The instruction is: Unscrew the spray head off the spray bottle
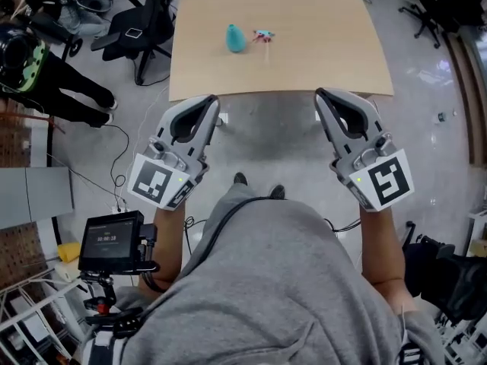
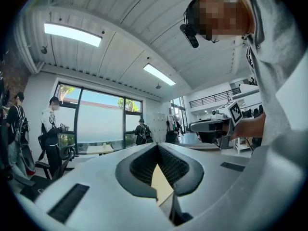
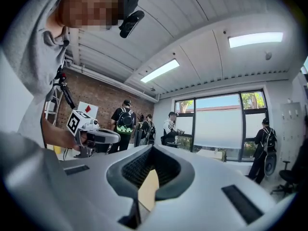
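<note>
1. Far off to the left of the left fingers, a person in black stands on the grey floor beside an office chair.
2. Behind those fingers and to their left, by the wearer's hip, a small screen unit sits on a mount.
3. The left gripper hangs with its fingertips just short of the near edge of the wooden table. Its fingers are pressed together with nothing between them.
4. Ahead of the left fingertips and to their right, well apart from them, the teal spray bottle lies on the table. It is roughly midway between the two pairs of fingers.
5. Just right of the bottle lies the spray head, with a thin tube trailing back toward the near edge. Whether head and bottle touch is too small to tell.
6. The right gripper is level with the left one, its fingertips also at the near table edge. Its fingers are closed together and empty. Bottle and spray head lie ahead of them and to their left, well apart.
7. In each gripper view, the other gripper shows off to the side of the fingers, held in a bare hand.
</note>
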Motion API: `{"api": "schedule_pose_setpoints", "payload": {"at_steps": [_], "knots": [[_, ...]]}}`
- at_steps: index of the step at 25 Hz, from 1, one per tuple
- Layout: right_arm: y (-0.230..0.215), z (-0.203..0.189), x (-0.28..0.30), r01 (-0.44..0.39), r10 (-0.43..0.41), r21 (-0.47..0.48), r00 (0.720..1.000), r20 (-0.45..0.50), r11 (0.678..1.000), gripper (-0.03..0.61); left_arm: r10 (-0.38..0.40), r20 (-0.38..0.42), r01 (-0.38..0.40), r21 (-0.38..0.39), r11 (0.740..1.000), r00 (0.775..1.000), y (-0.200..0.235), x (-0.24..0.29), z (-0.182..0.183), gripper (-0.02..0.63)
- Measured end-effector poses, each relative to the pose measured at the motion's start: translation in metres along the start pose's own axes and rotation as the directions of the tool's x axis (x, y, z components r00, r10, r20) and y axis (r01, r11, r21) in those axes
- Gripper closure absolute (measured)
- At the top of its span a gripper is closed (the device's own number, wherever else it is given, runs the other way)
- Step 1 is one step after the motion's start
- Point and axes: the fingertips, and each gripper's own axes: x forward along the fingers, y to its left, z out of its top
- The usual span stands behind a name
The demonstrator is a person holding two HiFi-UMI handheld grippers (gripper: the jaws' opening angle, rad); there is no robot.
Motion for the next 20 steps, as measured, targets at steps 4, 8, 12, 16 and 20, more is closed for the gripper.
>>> {"api": "schedule_pose_setpoints", "payload": {"at_steps": [4, 8, 12, 16, 20], "knots": [[0.016, 0.003, -0.003, 0.015, -0.015, 0.006, 1.000, -0.006, 1.000, 0.574, -0.006, -0.002, 0.006, -0.008, 1.000, 1.000, -0.005, -0.022, 0.002, 0.611], [0.036, 0.000, -0.008, 0.016, -0.015, 0.046, 1.000, -0.018, 0.999, 0.574, -0.015, -0.009, 0.015, 0.004, 1.000, 1.000, -0.012, -0.038, 0.006, 0.611], [0.051, 0.002, -0.005, 0.027, -0.026, 0.041, 0.999, -0.018, 0.999, 0.574, -0.009, -0.005, 0.009, -0.018, 1.000, 1.000, -0.009, -0.056, 0.009, 0.611], [0.058, 0.002, -0.005, 0.035, -0.034, 0.038, 0.999, -0.028, 0.999, 0.574, -0.009, -0.014, 0.009, -0.010, 1.000, 1.000, -0.004, -0.067, 0.005, 0.611], [0.062, 0.005, -0.008, 0.027, -0.025, 0.036, 0.999, -0.044, 0.999, 0.574, -0.006, -0.018, 0.006, -0.007, 1.000, 1.000, -0.006, -0.071, 0.007, 0.611]]}}
